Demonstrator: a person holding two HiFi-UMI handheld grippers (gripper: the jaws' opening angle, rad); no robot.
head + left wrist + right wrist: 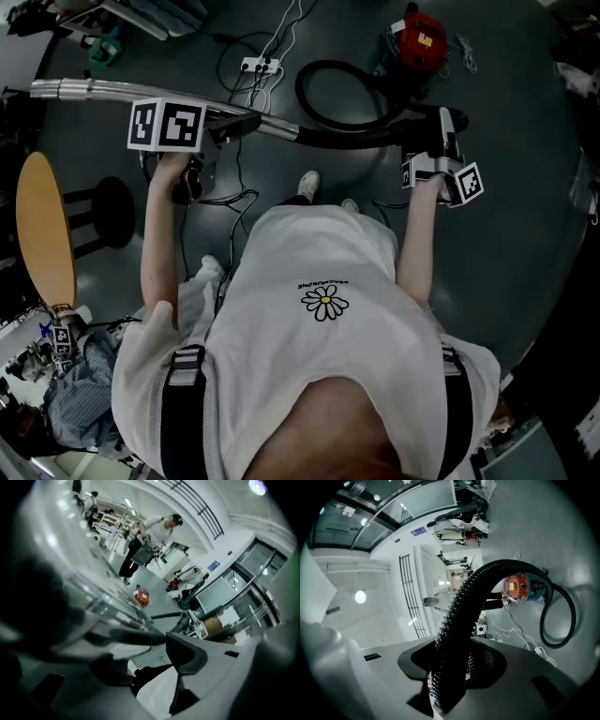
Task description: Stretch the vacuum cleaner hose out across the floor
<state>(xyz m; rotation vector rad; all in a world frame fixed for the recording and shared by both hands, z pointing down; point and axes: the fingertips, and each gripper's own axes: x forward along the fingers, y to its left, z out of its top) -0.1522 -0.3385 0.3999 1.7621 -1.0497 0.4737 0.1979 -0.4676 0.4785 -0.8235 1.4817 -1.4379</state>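
Dark grey floor point(525, 187) w/ 1 red vac point(419, 39) at far right and 1 white power strip point(260, 65) at far centre. 1 black hose point(356, 139) leaves the vac, curls in 1 loop on the floor, then meets 1 metal wand point(94, 90) that stretches off left. Right claw point(452, 667): part open, clamped round the ribbed hose. Left claw point(165, 639): jaws apart, gripping nothing, wand just beside it. 1 black stool point(108, 211) near left.
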